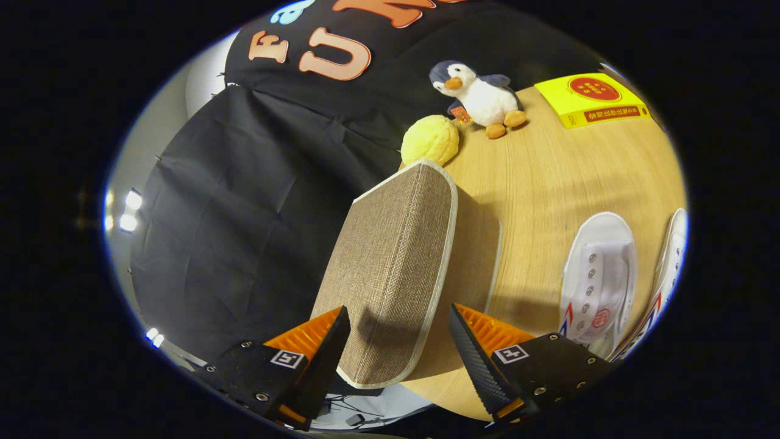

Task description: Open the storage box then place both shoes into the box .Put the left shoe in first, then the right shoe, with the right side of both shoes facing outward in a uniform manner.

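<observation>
A brown woven storage box [396, 244] with pale trim stands on the wooden table [548, 177], at its edge. My gripper [397, 320] is open, and the box's near trimmed edge lies between the two fingers. One finger sits close against the woven face; a small gap separates the other from the trim. I cannot tell whether the lid is lifted. Two white canvas shoes with red and blue stripes lie on the table beside the box: one [598, 274] closer to it, the other [669, 268] just past the first.
A yellow knobbly ball [430, 140] sits beyond the box, with a plush penguin [481, 97] next to it. A flat yellow packet [594, 99] lies at the table's far side. The table edge runs under the box, with black cloth beyond it.
</observation>
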